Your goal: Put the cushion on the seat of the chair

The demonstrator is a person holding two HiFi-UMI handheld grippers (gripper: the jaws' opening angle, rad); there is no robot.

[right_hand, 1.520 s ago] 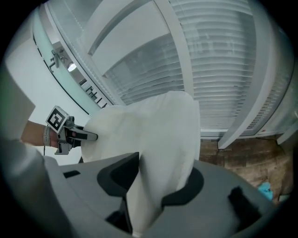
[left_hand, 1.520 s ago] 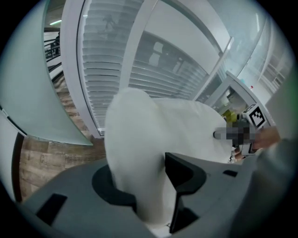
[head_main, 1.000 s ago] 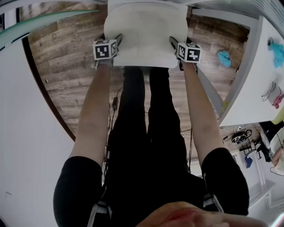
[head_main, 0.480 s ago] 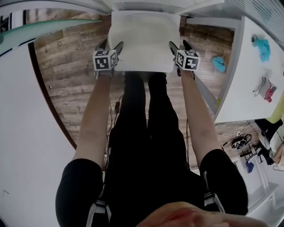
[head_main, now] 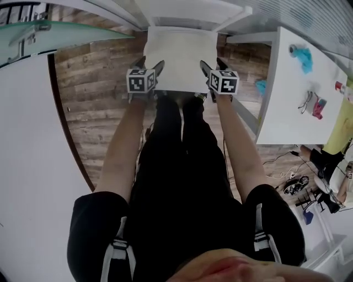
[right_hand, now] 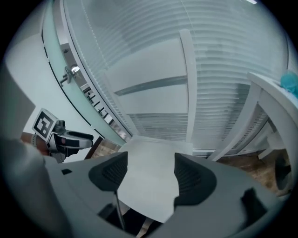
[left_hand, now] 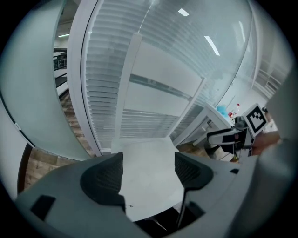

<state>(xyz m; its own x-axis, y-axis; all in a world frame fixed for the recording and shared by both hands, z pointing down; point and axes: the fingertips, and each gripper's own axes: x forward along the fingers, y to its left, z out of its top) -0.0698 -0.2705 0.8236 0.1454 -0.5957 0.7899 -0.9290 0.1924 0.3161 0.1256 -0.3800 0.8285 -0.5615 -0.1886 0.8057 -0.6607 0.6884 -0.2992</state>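
Note:
A white square cushion (head_main: 179, 55) lies flat on the seat of the white chair, whose back (head_main: 190, 10) stands behind it. My left gripper (head_main: 149, 63) hovers over the cushion's front left corner; its jaws have just been opening and nothing is between them. My right gripper (head_main: 212, 64) hovers over the front right corner, open and empty. In the left gripper view the cushion (left_hand: 149, 195) shows below the spread jaws of the left gripper (left_hand: 149, 160). The right gripper view shows the cushion (right_hand: 149, 190) below the right gripper (right_hand: 150, 162).
A white table (head_main: 287, 104) with small items stands to the right of the chair. A white wall panel (head_main: 33, 154) runs along the left. The floor (head_main: 94, 93) is wood planks. The person's legs stand just before the seat. Slatted blinds (left_hand: 139, 60) are behind the chair.
Both grippers have lifted up off the cushion's front corners and drawn slightly back. The cushion stays flat on the seat.

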